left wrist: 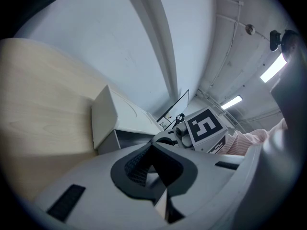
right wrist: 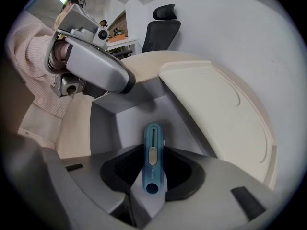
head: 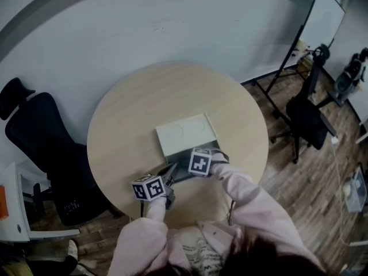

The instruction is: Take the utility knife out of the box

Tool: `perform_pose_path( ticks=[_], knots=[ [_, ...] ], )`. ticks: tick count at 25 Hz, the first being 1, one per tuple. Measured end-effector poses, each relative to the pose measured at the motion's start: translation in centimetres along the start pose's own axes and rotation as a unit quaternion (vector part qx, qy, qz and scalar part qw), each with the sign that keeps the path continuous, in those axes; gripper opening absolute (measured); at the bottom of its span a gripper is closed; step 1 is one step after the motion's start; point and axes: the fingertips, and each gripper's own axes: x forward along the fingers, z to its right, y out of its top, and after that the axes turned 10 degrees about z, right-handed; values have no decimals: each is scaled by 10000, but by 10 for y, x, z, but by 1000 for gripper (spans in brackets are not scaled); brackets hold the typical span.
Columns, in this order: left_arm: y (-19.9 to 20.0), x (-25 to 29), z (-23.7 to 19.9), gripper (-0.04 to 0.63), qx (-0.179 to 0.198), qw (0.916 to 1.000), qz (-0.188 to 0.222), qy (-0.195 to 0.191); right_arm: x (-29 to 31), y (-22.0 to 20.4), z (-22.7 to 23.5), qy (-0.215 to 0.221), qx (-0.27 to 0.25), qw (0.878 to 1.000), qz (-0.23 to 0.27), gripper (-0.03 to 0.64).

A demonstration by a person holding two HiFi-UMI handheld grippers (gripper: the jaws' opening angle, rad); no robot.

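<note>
The blue utility knife (right wrist: 153,162) stands upright in the lower middle of the right gripper view, with its round-holed end nearest the camera and its other end reaching down into the grey open box (right wrist: 103,128). The right gripper (right wrist: 154,150) is clamped on it, a dark pad against each side of the handle. The gripper points steeply down into the box. The box's cream lid (right wrist: 216,114) lies folded back and fills the right of that view. In the head view the box sits near the middle of a round wooden table (head: 132,125), just above the two marker cubes.

The left gripper (left wrist: 152,150) is at the box's near left corner, lower left of centre in the head view. It lies almost level, its jaws together, with nothing seen between them. Whether its tip touches the box wall is unclear. Pink sleeves (head: 247,194) run up from the bottom edge of the frame. A black office chair (head: 40,131) stands left of the table, and a whiteboard (head: 322,16) is at the upper right.
</note>
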Motion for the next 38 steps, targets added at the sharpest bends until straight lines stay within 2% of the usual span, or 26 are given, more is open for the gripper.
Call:
perform_pose_path(
  ticks=[12, 24, 32, 38],
  knots=[
    [7, -4, 4, 0, 93, 9999, 134, -16, -16, 13, 4, -284, 214, 9974, 633, 140],
    [20, -9, 8, 0, 104, 9991, 402, 7, -38, 27, 4, -546, 522, 9885, 1306, 140],
    [23, -11, 11, 0, 134, 9985, 531, -20, -56, 43, 3, -684, 787, 9758, 1923, 140],
    [25, -12, 17, 0, 172, 9982, 576, -53, -64, 38, 12, -882, 1272, 9585, 2394, 140]
  ],
)
